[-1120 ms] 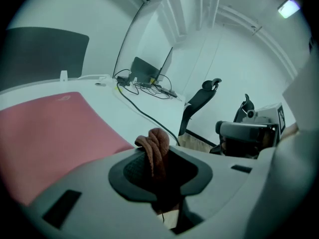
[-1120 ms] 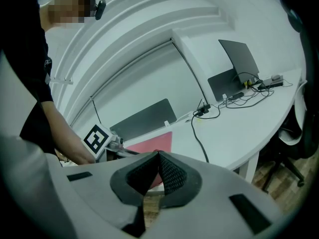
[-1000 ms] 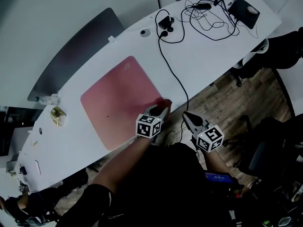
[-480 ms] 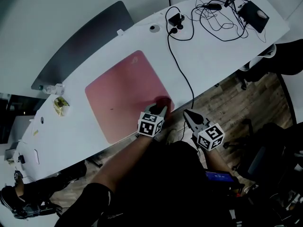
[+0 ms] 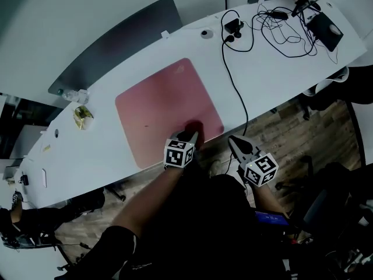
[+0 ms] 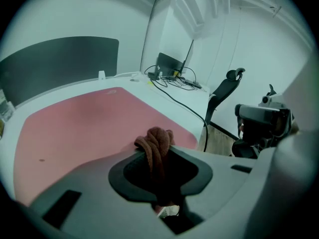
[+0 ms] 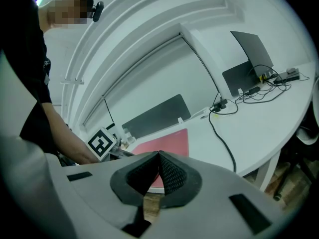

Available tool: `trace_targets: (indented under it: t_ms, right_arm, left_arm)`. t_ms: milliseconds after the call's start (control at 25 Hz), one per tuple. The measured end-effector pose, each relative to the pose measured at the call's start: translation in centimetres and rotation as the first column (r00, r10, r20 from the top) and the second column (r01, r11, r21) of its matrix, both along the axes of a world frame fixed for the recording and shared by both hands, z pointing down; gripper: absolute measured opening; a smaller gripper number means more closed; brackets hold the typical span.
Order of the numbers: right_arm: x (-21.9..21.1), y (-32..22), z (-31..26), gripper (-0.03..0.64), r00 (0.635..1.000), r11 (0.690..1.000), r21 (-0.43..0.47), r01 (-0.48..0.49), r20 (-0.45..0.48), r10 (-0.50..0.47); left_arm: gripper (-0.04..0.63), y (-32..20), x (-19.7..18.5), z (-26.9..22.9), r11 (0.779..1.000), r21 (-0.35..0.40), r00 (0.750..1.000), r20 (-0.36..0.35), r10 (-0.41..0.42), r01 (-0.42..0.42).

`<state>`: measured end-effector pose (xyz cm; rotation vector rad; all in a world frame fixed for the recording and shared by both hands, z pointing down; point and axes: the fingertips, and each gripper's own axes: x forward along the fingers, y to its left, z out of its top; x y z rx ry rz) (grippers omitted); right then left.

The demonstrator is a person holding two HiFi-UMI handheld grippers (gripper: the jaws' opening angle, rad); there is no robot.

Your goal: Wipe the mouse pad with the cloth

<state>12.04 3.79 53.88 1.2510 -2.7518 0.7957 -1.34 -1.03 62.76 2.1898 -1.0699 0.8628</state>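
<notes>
The pink mouse pad [image 5: 163,107] lies on the white table [image 5: 262,63]. My left gripper [image 5: 187,136] is shut on a dark red cloth [image 5: 193,127] that rests on the pad near its front edge, a little in from the front right corner. In the left gripper view the bunched cloth [image 6: 155,144] sticks out between the jaws of the left gripper [image 6: 157,152], over the mouse pad [image 6: 75,126]. My right gripper [image 5: 236,145] hangs off the table's front edge, over the floor. In its own view the right gripper [image 7: 158,156] is shut with nothing in it.
A black cable [image 5: 233,92] runs from an adapter [image 5: 233,26] across the table and over its front edge, right of the pad. More cables [image 5: 285,22] and a black device [image 5: 327,31] lie far right. A snack packet [image 5: 83,116] sits left. An office chair [image 6: 224,86] stands beyond.
My left gripper has drawn the cloth leftwards along the pad's front edge, away from the front right corner. The right gripper has stayed beside the table edge.
</notes>
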Motion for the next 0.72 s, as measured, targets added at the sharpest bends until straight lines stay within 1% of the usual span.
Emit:
trace_targets:
  t_ms: [280,400,720]
  right_arm:
    - [-1.6,0.3,-0.4,0.026,0.999,0.999,0.011,0.041,-0.002,-0.041]
    - [-2.1,0.5,-0.5,0.026,0.999,0.998,0.016,0.053,-0.006,-0.053]
    - [-3.6,0.7,-1.1,0.026,0.995,0.995,0.026,0.098,-0.013,-0.098]
  left_arm:
    - [0.091,0.8,-4.7,0.0,0.996,0.007,0.996,0.021,-0.087,0.087]
    - [0.091,1.0,-7.2,0.2,0.991,0.005,0.991,0.03,-0.133,0.133]
    - [0.091,2.8,-13.9,0.1,0.975,0.006,0.974,0.051,-0.22,0.22]
